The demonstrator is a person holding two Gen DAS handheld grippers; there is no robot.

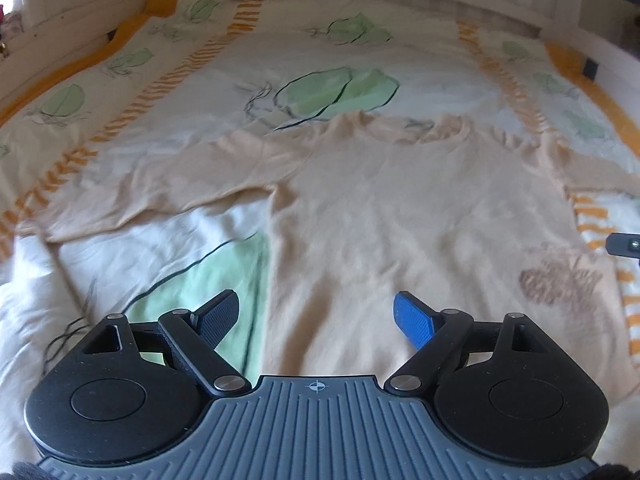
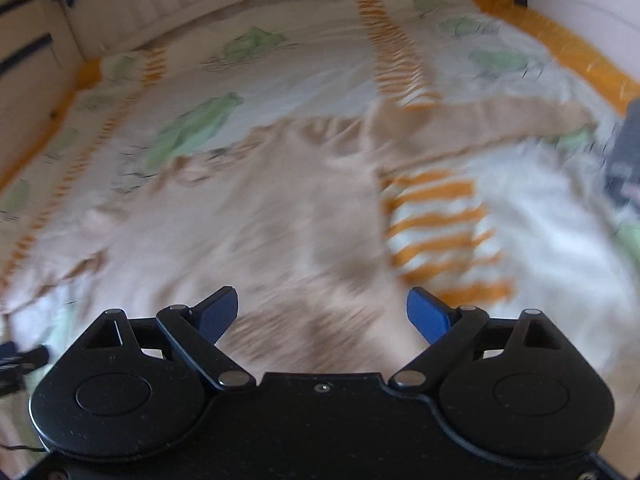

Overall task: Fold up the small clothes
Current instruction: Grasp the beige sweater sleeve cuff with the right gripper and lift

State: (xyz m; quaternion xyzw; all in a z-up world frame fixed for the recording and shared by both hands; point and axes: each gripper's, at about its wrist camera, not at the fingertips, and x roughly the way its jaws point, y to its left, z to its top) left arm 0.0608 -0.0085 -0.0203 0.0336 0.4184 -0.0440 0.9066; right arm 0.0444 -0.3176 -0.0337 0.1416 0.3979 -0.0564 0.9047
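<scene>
both sets of jaws stand wide apart and hold nothing: the left gripper hangs over the hem of the peach shirt, the right gripper over the same hem further right. the shirt lies spread flat mid-bed on the patterned bedspread, sleeves out toward either side edge. a grab here may catch the loose bedspread too, or pinch one layer, dragging the fold askew.
</scene>
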